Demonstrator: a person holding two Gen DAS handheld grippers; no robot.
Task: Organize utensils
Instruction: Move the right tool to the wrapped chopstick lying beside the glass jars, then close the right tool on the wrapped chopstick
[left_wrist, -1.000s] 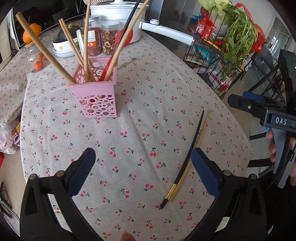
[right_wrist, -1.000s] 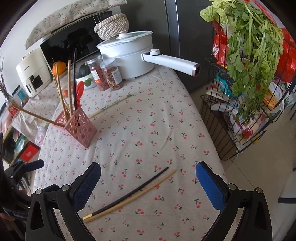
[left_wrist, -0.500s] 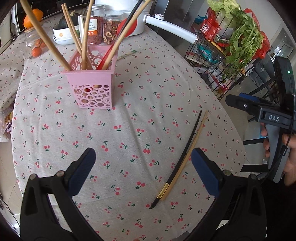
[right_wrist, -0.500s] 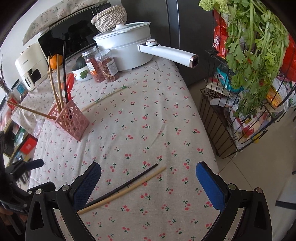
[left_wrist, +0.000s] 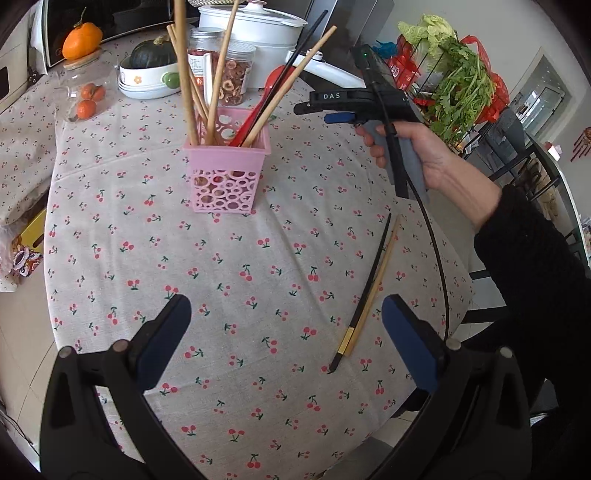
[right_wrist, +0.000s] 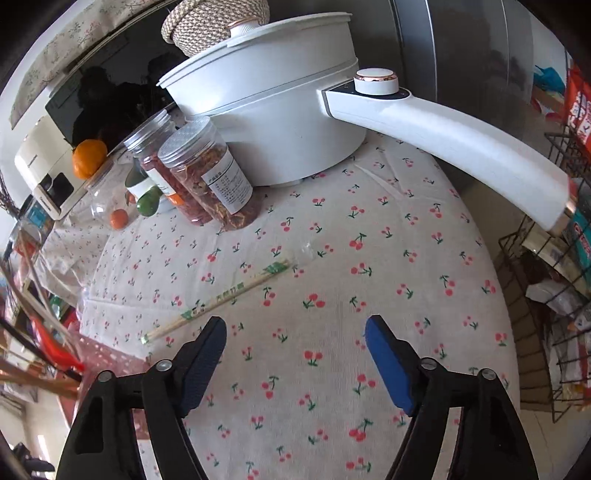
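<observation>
Tablecloth (left_wrist: 236, 295): cherry print, seen in both views.
Pink holder (left_wrist: 226, 177): upright, full of chopsticks.
Right gripper (right_wrist: 295, 354): jaws just narrowed, empty, near wrapped chopsticks (right_wrist: 221, 299) that only its own view shows.
Left gripper (left_wrist: 284, 339): spread, empty.
Loose pair (left_wrist: 369, 291): left view only, flat by its right finger.

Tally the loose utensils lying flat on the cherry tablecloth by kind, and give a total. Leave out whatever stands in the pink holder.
Black chopstick: 1
Wooden chopstick: 1
Wrapped chopstick pair: 1
Total: 3
</observation>
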